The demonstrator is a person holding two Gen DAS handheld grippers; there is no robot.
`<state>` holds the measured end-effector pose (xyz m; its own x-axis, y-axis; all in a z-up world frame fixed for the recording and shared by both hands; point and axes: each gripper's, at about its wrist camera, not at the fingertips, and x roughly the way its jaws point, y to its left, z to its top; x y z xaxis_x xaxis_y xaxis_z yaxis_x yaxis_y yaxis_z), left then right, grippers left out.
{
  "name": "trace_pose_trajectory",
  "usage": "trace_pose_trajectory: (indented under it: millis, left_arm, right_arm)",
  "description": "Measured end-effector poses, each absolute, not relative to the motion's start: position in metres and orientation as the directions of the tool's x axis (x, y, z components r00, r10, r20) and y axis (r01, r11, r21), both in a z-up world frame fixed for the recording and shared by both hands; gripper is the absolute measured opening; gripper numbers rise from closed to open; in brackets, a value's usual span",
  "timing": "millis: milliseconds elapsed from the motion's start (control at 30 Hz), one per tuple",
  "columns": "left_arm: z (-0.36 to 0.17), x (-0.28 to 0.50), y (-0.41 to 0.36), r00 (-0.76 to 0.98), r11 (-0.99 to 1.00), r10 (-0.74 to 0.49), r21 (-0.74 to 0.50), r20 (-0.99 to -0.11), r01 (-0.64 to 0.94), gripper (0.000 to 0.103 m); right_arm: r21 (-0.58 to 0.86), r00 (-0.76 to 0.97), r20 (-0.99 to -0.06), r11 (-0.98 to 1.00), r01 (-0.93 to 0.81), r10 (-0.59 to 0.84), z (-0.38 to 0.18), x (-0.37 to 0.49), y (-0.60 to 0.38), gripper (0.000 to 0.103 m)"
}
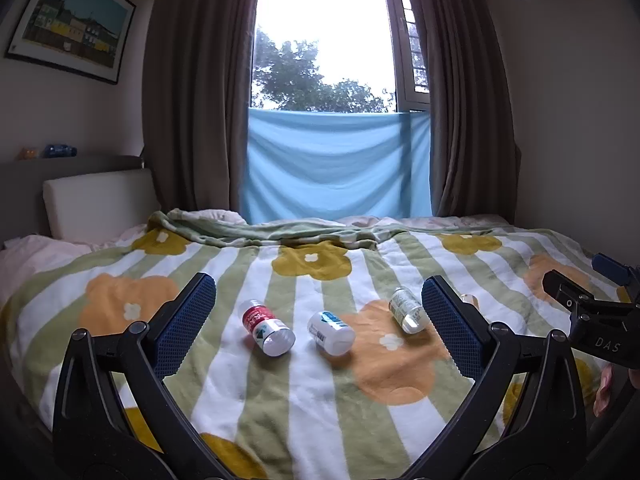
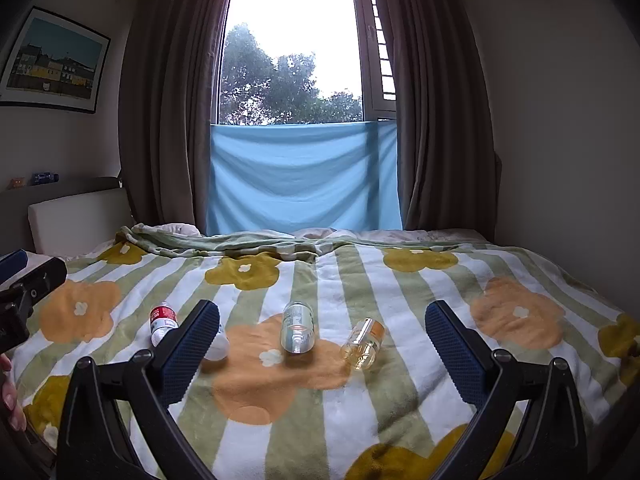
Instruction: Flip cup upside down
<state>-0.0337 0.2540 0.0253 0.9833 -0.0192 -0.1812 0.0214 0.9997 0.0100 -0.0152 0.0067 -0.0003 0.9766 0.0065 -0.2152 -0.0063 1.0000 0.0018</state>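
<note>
Closest to your cameras are the grippers themselves: your left gripper [image 1: 319, 308] has its blue-padded fingers [image 1: 182, 330] spread wide with nothing between them, and your right gripper [image 2: 322, 334] is spread just as wide, also holding nothing. Both hang above the blanket [image 1: 304, 400], not touching anything.

No actual cup that I can make out. What you've got is four small bottles lying on their sides in a loose row on the bed. In the left wrist view, the red-labelled bottle [image 1: 266, 328] is furthest left, the white bottle with a blue label [image 1: 331, 333] sits just beside it, and the clear bottle [image 1: 407, 310] lies a bit further right, near your left gripper's right finger. The fourth one, an orange-labelled bottle [image 2: 363, 344], only shows properly in the right wrist view, just right of the clear one; from the left camera it's almost entirely hidden behind the finger. From the right camera the white bottle is mostly hidden behind that gripper's left finger.

All of this lies on a green-and-white striped blanket with orange and mustard flowers. Further back there's a cream headboard [image 1: 96, 204], a blue cloth [image 1: 338, 164] hung across the lower window [image 1: 324, 36], brown curtains [image 1: 192, 92] either side, and a framed picture [image 1: 72, 20] on the left wall.
</note>
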Motion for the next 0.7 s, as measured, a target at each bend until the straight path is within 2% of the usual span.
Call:
trace_pose_trajectory:
  millis: [700]
  left_arm:
    - [0.0251,-0.0343,0.2506,0.983,1.000,-0.021,0.016,-0.184,0.024,0.103]
  right_arm:
    - [0.004,0.976,-0.220,1.000,-0.006,0.006,0.0004,-0.0162,0.0071,0.103]
